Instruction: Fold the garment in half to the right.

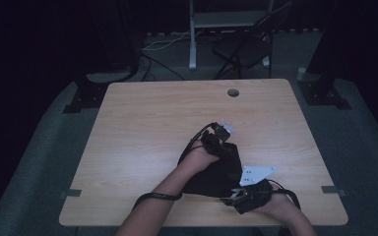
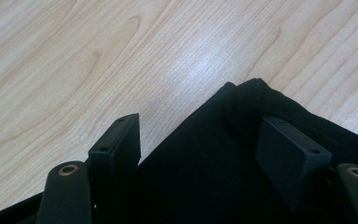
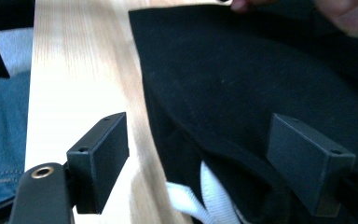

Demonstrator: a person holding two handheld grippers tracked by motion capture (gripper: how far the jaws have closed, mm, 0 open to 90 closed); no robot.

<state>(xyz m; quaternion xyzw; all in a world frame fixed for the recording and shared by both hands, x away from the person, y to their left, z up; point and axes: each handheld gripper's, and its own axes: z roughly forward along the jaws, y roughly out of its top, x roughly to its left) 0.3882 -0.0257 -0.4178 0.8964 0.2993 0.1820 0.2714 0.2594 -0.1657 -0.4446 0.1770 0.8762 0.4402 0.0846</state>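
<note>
A black garment [image 1: 215, 173] lies bunched near the front middle of the wooden table [image 1: 167, 118]. My left gripper [image 1: 220, 139] is at its far edge. Its jaws stand open in the left gripper view, either side of a raised corner of the black garment [image 2: 205, 177], with my left gripper [image 2: 198, 130] not closed on it. My right gripper [image 1: 231, 199] is at the garment's near right edge. In the right gripper view, my right gripper [image 3: 196, 126] is open over the folded hem of the garment [image 3: 242, 70], where a white strip [image 3: 209, 196] peeks out.
A round cable hole [image 1: 233, 92] sits near the table's far edge. A black chair [image 1: 241, 49] and a white stand [image 1: 193, 34] are on the floor beyond. Tape marks [image 1: 73, 193] flag the front corners. A person's hand [image 3: 345, 16] and jeans [image 3: 0, 130] show.
</note>
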